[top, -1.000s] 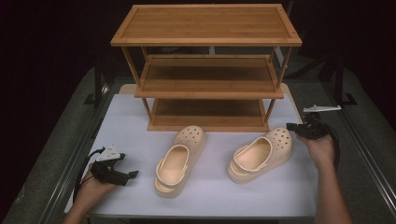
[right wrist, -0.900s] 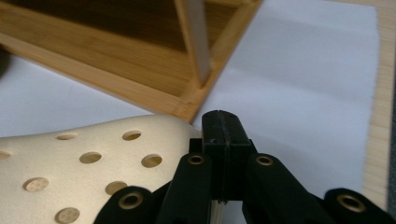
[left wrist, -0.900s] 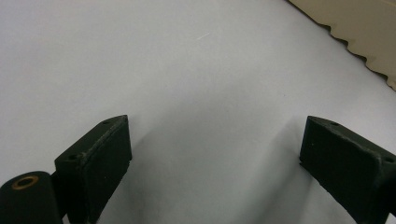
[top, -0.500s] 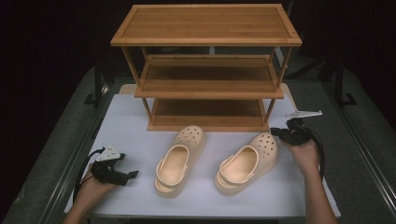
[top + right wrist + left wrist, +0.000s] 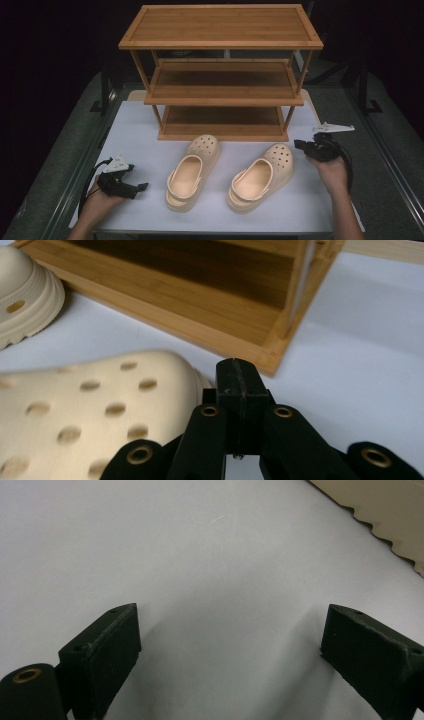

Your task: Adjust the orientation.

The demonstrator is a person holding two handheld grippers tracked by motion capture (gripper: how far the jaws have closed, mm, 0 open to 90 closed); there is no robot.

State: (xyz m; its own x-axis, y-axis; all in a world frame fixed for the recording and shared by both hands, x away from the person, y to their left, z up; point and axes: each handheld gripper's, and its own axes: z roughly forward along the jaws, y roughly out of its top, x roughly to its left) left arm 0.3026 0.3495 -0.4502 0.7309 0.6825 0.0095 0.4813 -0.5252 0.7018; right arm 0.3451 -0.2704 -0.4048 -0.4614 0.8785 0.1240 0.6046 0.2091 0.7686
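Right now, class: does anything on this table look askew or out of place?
Slightly. The right clog sits angled, toe toward the right tongs, while the left clog points more squarely at the wooden shoe rack. Nothing spilled or damaged.

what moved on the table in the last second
The right gripper, jaws shut and empty, pushed the right clog leftward across the table, turning its toe toward the shelf rack. The left clog and the open left gripper stayed put.

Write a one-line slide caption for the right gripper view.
Shut right gripper beside the toe of a cream clog, facing the wooden shoe rack.
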